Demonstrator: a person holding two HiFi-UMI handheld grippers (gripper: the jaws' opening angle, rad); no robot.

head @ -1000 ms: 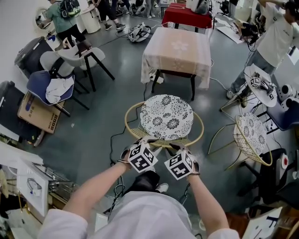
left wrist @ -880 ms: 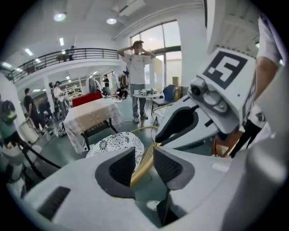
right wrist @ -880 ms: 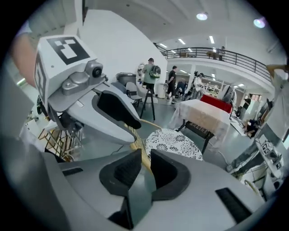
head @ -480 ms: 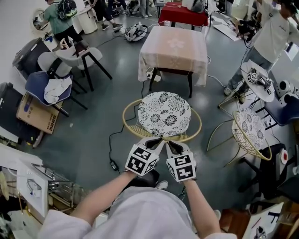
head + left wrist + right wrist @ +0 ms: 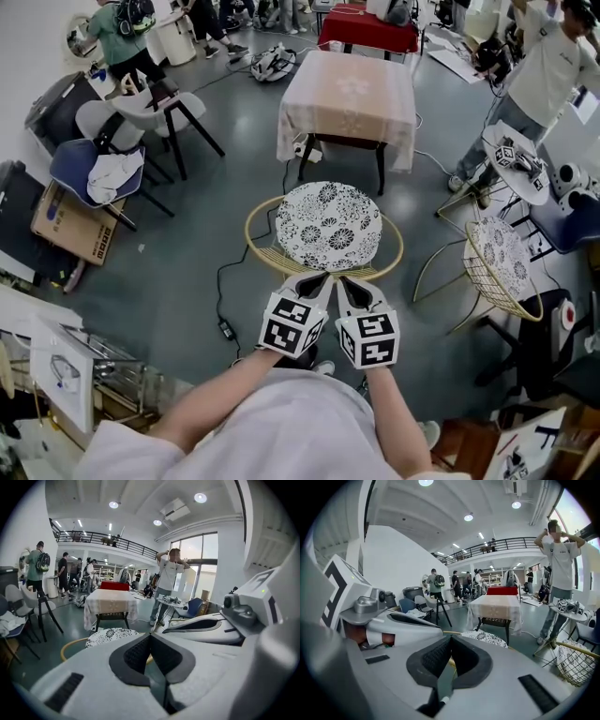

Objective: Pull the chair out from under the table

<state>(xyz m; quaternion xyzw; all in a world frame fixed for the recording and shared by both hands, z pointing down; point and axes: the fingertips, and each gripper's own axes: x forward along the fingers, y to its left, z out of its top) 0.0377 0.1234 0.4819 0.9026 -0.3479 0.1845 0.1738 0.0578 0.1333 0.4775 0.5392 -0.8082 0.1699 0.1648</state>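
The square table (image 5: 347, 103), draped in pale cloth, stands on the smooth grey floor (image 5: 187, 262). The round chair (image 5: 328, 227), a black-and-white floral cushion inside a tan hoop rim, sits clear of the table's near edge, between it and my grippers. My left gripper (image 5: 317, 278) and right gripper (image 5: 345, 281) have just been closing. On both, the ribbed dark pads are pressed together on nothing.
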